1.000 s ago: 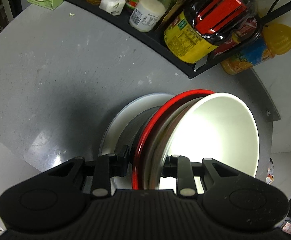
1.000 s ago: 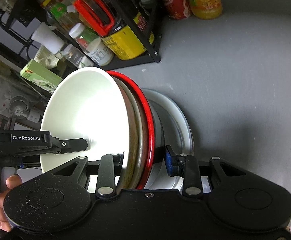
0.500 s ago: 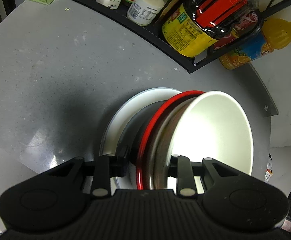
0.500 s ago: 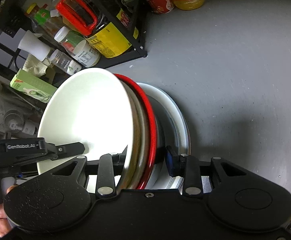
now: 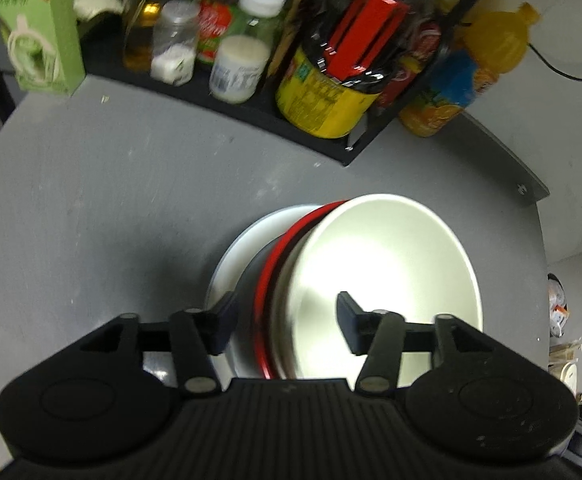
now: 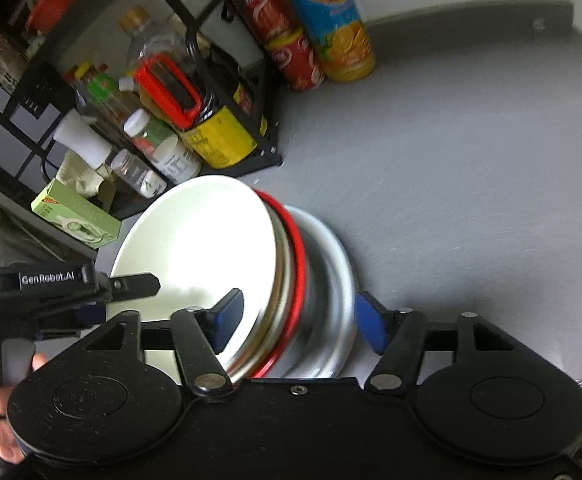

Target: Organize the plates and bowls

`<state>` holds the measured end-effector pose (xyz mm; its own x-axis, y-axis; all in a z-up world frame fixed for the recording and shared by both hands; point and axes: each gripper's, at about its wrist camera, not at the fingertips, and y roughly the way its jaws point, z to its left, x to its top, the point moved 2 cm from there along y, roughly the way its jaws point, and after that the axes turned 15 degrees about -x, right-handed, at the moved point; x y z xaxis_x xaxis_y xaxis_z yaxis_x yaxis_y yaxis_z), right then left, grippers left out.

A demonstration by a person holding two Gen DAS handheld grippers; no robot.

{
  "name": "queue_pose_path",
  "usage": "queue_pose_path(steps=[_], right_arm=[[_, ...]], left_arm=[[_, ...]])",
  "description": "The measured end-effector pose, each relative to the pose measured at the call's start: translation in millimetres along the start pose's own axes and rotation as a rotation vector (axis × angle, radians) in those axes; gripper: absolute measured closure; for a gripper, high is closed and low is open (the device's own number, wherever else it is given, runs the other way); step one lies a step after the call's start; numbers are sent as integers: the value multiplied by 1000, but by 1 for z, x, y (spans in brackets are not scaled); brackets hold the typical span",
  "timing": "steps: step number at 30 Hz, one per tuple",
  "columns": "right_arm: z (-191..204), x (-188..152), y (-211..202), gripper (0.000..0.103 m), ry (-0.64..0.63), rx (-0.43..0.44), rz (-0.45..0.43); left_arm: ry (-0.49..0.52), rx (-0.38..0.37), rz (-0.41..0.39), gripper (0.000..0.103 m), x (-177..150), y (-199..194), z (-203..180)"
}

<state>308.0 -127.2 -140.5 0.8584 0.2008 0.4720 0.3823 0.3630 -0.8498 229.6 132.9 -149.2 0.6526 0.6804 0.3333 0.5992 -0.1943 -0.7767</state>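
White and glossy, the top bowl (image 5: 387, 276) of a nested stack fills the middle of the left wrist view, straight ahead of the left tongs (image 5: 287, 320). Beneath it sit a metal-rimmed bowl (image 5: 285, 304) and a red-rimmed bowl (image 5: 267, 280), all resting on a white plate (image 5: 247, 240) on the grey tabletop (image 5: 111, 200). The left tongs stand wide open, one finger on each side of the stack's near edge; the right-hand finger hovers over the white bowl's inside, and no grip shows. Beyond the stack, a black rack (image 5: 251, 108) holds jars and bottles, a green box (image 5: 39, 28) stands at its left end, and an orange juice bottle (image 5: 471, 76) at its right.

In the right wrist view, the same stack lies just ahead of the right tongs (image 6: 299, 320), slightly left of centre. These tongs also gape wide, their blue-padded fingers (image 6: 227, 316) straddling the rims without clamping. The white bowl (image 6: 195, 264) faces left, the red rim (image 6: 297, 256) and white plate (image 6: 339, 264) to its right. The left tongs (image 6: 135, 284) reach in from the left edge, tip over the white bowl. The rack (image 6: 227, 128) stands beyond and to the left, with red cans (image 6: 291, 52) and the juice bottle (image 6: 331, 28) farther ahead.
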Motion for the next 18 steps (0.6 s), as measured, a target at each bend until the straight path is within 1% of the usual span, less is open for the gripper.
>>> queue_pose_path(steps=[1,2,4,6,7,9,12,16,18], right_arm=[[-3,0,-6,32,0,-9,-19],[-6,1,-10,26,5,-18,-34],[-14,2,-19,20,23,-37,-64],[-21,3,-31,18,32,-56,-96],[-26,3,-37,14,35,-68,-112],[-36,2,-51,12,39,-87,-141],[-48,-4,-69,6,49,-108,-179],[-68,-18,-97,0,83,-141,-236],[-74,-25,-106,0,99,-161,-255]], left_arm=[[19,5,1,38,0,-1,-4],[35,11,3,35,1,-2,-8],[60,21,3,26,1,-4,-14],[84,14,0,22,0,-8,-21],[99,8,-1,20,-1,-9,-25],[146,-7,-13,19,-4,-15,-34],[188,-31,-48,13,-11,-27,-44],[228,-37,-49,12,-24,-39,-58],[258,-46,-60,11,-31,-48,-64]])
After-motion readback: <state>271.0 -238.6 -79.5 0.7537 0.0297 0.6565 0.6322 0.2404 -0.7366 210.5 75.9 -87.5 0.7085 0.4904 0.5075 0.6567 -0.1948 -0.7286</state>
